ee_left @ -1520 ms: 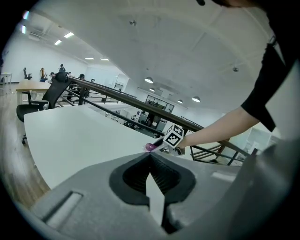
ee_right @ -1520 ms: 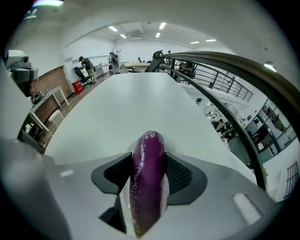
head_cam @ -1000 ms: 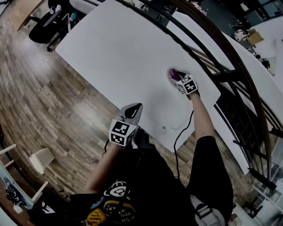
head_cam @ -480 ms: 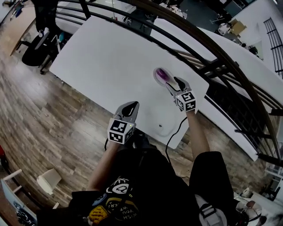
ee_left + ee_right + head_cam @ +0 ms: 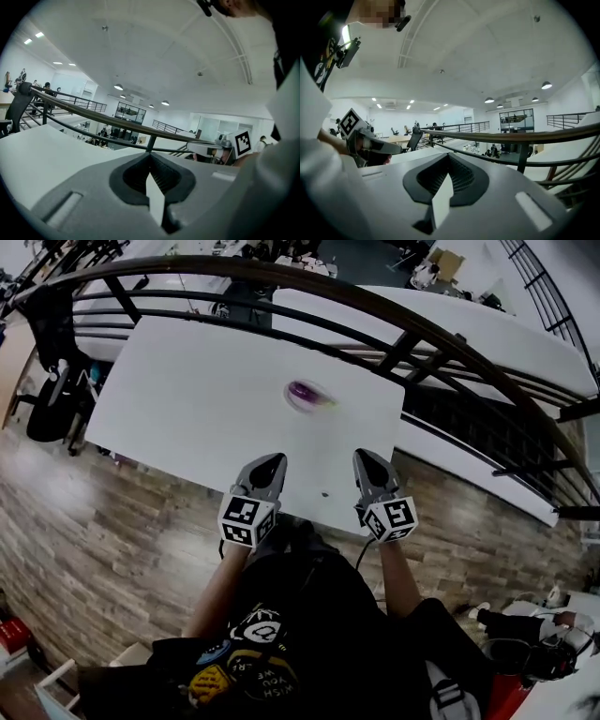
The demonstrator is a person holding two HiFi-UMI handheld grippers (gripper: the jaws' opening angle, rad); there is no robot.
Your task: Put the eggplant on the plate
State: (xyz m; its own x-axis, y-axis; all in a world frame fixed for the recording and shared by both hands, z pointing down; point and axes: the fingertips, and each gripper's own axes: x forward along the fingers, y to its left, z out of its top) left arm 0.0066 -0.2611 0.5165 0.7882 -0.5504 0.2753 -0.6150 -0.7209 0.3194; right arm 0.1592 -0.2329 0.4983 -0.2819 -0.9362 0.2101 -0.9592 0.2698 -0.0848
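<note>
I see the purple eggplant [image 5: 309, 393] on a small pale plate [image 5: 292, 399] mid white surface [image 5: 187, 381]; the left gripper [image 5: 267, 465] and right gripper [image 5: 366, 463] hang well apart from it.

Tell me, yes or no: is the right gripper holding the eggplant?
No, the eggplant lies far out on the white table, while the right gripper hangs at the near edge, jaws shut on nothing.

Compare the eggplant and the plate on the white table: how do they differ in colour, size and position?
Colour: the eggplant is purple, while the plate is pale, close to the white of the table.
Size: the plate is wider, and the eggplant fits inside its rim.
Position: the eggplant lies on the plate, and the plate lies directly on the table.
Shared: both look blurred in the head view.
</note>
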